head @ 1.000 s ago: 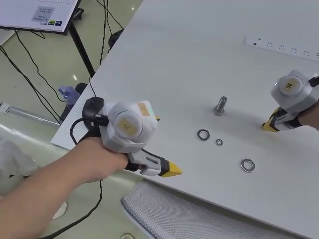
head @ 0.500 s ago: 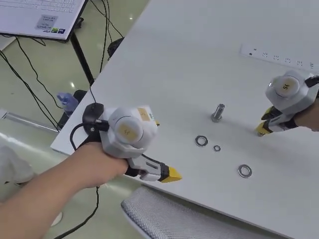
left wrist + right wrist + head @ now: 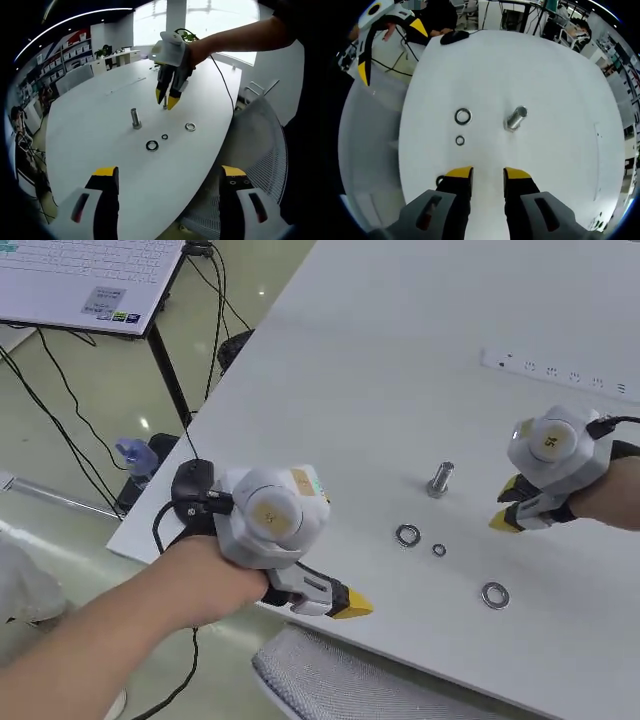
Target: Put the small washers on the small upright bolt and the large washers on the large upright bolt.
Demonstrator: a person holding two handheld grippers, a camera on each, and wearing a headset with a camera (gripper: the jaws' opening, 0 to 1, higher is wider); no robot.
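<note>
Yellow-tipped left hand-held gripper [image 3: 169, 172] gapes wide, right hand-held gripper [image 3: 487, 173] narrow; their round labels [image 3: 272, 515] unreadable.

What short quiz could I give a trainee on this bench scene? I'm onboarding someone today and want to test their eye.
1. How many washers lie loose on the table?
2. True or false: a washer already sits on the upright bolt.
3. The left claw is: A) shut on a washer; B) open and empty; C) shut on the bolt.
Key: 1. three; 2. false; 3. B.
</note>
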